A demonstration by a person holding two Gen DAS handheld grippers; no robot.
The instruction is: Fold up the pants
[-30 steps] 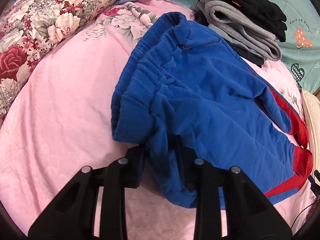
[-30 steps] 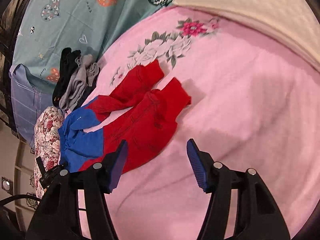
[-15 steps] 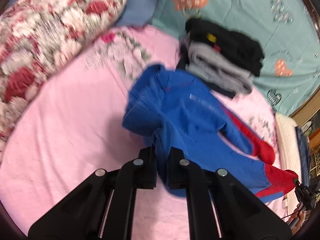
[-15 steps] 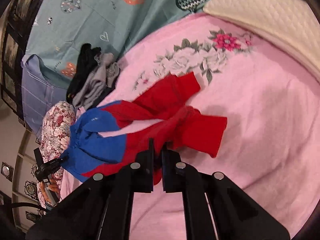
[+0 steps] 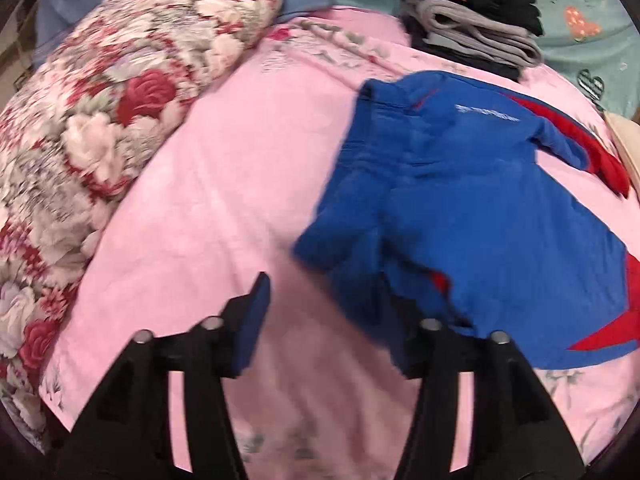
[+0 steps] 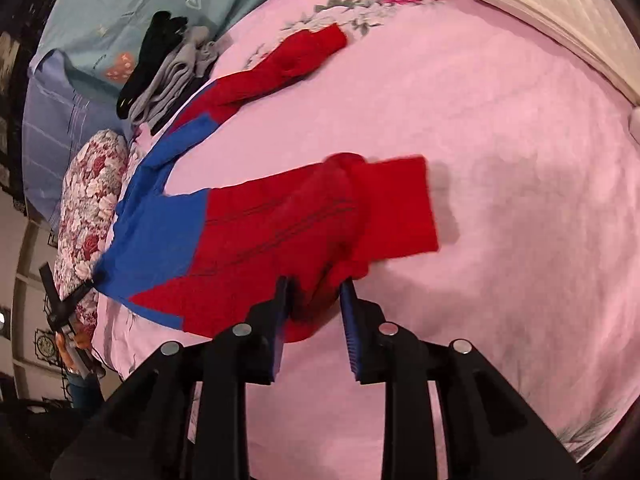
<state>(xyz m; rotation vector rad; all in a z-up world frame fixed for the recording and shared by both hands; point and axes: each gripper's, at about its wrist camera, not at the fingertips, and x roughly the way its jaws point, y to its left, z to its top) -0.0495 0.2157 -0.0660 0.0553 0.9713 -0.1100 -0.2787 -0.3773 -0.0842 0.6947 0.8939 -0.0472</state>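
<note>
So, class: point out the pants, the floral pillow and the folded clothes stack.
pants (image 5: 480, 216), left wrist view, blue seat panel.
floral pillow (image 5: 132, 92), left wrist view, middle of its top.
folded clothes stack (image 5: 476, 32), left wrist view, grey layer.

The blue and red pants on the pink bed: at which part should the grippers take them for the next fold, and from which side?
The pants lie spread on the pink blanket, legs apart. Probably grip the far red leg at its cuff, approaching over the near leg, then lay it onto that leg. The left gripper and right gripper are opening; red cloth lies between the right one's jaws.
</note>
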